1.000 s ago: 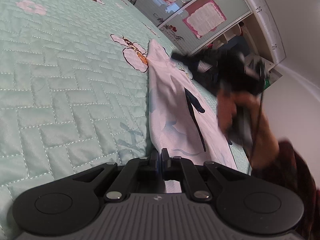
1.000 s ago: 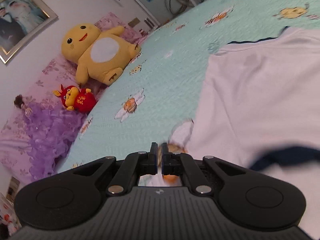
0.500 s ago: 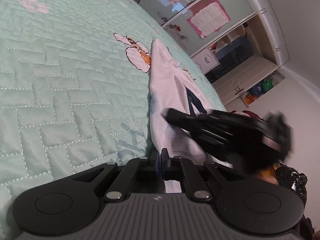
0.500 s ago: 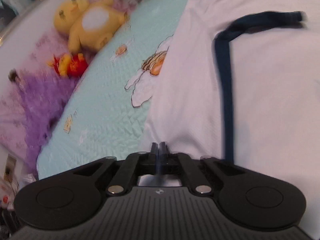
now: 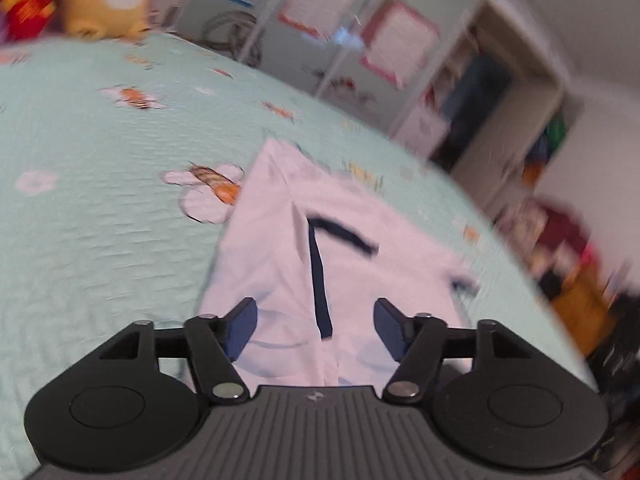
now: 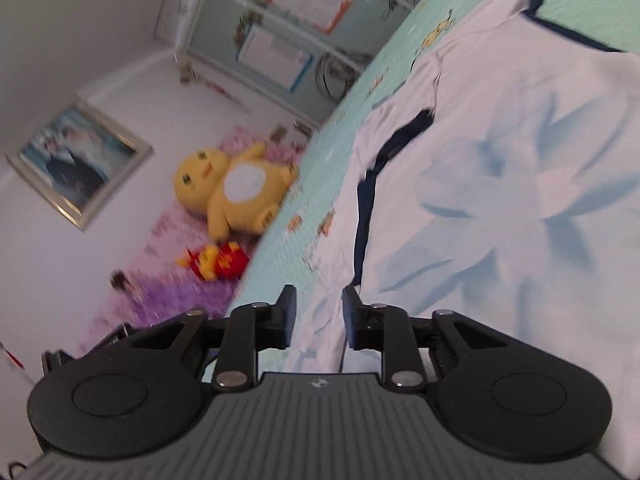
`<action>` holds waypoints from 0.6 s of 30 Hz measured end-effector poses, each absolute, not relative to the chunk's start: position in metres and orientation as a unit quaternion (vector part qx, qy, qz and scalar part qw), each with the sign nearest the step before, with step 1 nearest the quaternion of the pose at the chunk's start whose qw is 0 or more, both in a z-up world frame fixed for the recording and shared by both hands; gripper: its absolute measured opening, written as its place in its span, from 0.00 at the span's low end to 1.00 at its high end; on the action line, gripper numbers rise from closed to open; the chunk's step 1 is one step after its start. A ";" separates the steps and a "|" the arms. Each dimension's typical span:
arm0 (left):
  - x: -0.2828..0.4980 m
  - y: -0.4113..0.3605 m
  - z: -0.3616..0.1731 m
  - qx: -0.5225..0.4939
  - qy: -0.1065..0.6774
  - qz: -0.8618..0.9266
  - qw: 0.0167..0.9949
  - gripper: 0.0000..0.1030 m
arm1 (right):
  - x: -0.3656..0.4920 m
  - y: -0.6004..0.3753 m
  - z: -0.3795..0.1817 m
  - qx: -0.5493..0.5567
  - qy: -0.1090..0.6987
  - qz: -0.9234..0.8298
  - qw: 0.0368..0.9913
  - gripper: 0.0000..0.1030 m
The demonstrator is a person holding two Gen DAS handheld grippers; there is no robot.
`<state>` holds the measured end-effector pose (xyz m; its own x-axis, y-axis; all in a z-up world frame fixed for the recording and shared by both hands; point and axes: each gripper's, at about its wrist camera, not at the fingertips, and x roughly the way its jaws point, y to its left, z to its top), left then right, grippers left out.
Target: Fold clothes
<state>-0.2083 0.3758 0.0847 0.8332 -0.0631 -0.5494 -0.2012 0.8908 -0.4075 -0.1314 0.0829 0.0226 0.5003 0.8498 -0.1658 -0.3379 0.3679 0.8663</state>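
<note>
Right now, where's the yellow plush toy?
In the right wrist view the yellow plush toy sits left of centre at the bed's head, on purple bedding, just above the small red plush.

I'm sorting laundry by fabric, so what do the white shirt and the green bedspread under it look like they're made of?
White shirt: looks like thin, smooth knit, perhaps polyester or cotton blend; it drapes in soft creases, with a pale blue print and navy trim.
Green bedspread: apparently quilted padded fabric with a matte finish; stitched lines puff the surface, and it carries printed flowers. The blur leaves the exact fibres open.

White navy-trimmed shirt (image 5: 352,240), mint quilt (image 5: 100,220)
</note>
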 end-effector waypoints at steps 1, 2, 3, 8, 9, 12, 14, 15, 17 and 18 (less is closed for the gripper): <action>-0.197 0.368 0.071 -0.221 0.311 0.040 0.923 0.66 | -0.129 0.079 0.022 0.417 0.310 0.390 0.760 0.29; -0.185 0.364 0.054 -0.217 0.348 0.052 0.911 0.63 | -0.125 0.078 0.021 0.426 0.306 0.394 0.755 0.30; -0.175 0.361 0.036 -0.214 0.388 0.066 0.894 0.61 | -0.123 0.073 0.020 0.434 0.300 0.397 0.751 0.31; -0.169 0.337 0.039 -0.137 0.389 0.094 0.906 0.56 | -0.120 0.034 0.014 0.464 0.257 0.384 0.756 0.40; -0.168 0.335 0.042 -0.141 0.391 0.098 0.904 0.51 | -0.118 0.027 0.014 0.474 0.249 0.376 0.756 0.40; -0.165 0.316 0.067 -0.131 0.363 0.087 0.918 0.43 | -0.116 0.004 0.013 0.503 0.221 0.347 0.760 0.41; -0.159 0.295 0.083 -0.115 0.350 0.078 0.927 0.43 | -0.117 -0.008 0.014 0.511 0.202 0.315 0.774 0.44; -0.156 0.284 0.091 -0.107 0.343 0.074 0.930 0.43 | -0.118 -0.014 0.014 0.515 0.193 0.298 0.780 0.45; -0.145 0.263 0.105 -0.092 0.335 0.058 0.936 0.44 | -0.121 -0.025 0.018 0.510 0.175 0.260 0.801 0.46; -0.138 0.252 0.112 -0.081 0.331 0.049 0.939 0.45 | -0.125 -0.029 0.021 0.498 0.164 0.236 0.818 0.46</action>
